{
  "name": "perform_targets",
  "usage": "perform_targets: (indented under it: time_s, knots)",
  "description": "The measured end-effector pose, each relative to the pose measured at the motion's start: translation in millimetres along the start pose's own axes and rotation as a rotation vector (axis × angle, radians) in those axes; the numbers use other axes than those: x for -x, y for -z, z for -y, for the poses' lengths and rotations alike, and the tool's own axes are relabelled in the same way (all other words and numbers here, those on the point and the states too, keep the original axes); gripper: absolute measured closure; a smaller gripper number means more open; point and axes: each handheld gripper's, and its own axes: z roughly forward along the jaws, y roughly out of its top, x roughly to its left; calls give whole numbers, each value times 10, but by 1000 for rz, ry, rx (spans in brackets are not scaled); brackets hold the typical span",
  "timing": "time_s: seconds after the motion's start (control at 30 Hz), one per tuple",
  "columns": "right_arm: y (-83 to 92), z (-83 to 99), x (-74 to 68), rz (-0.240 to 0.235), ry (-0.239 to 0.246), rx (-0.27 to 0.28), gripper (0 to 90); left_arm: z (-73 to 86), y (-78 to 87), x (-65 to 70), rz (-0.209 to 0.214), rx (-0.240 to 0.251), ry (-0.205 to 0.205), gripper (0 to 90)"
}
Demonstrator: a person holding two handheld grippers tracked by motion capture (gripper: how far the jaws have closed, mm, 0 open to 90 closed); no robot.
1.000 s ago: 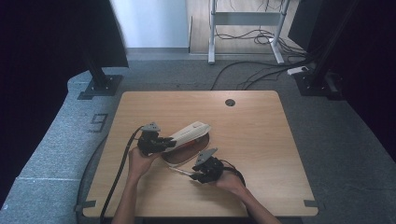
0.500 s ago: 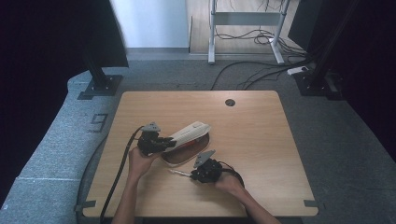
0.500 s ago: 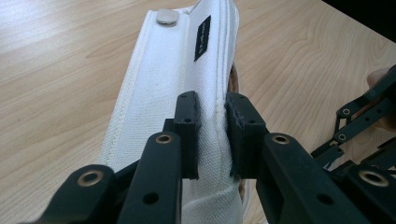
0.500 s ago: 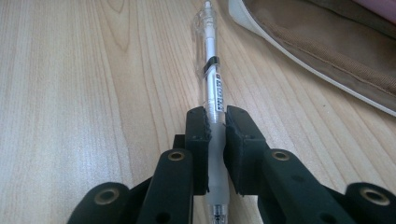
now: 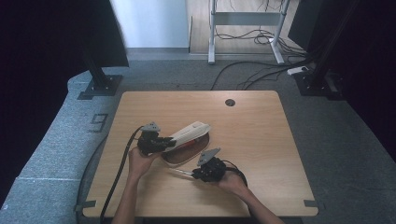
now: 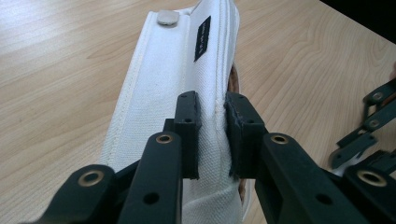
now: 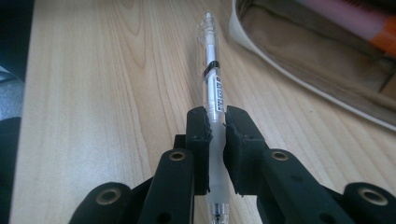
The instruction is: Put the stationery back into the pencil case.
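A white fabric pencil case (image 5: 189,133) is seen lying open near the middle of the wooden counter (image 5: 261,140), its brown interior (image 7: 322,60) exposed. The raised flap of the case is pinched between the nearly closed jaws of the left tool (image 6: 212,135), at the end of the case nearest the person's left hand (image 5: 140,161). A metal snap (image 6: 168,17) and a small black label (image 6: 201,37) are carried on the flap beyond the jaws. A clear pen (image 7: 212,88) is clamped at its frosted grip by the right tool (image 7: 215,140), whose jaws are closed on it. The pen is held low over the counter, just beside the case's open rim, on the person's side of the case. Pink and orange items (image 7: 355,23) are visible inside the case.
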Motion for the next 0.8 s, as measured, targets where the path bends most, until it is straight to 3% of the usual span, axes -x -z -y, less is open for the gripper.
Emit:
perform_targets:
  time_s: [0.37, 0.8]
  knots:
    - [170, -47, 176, 61, -22, 22, 788, 0, 2, -7, 4, 4, 6, 759]
    - [15, -185, 452, 101, -44, 14, 788, -5, 14, -4, 4, 16, 12, 760]
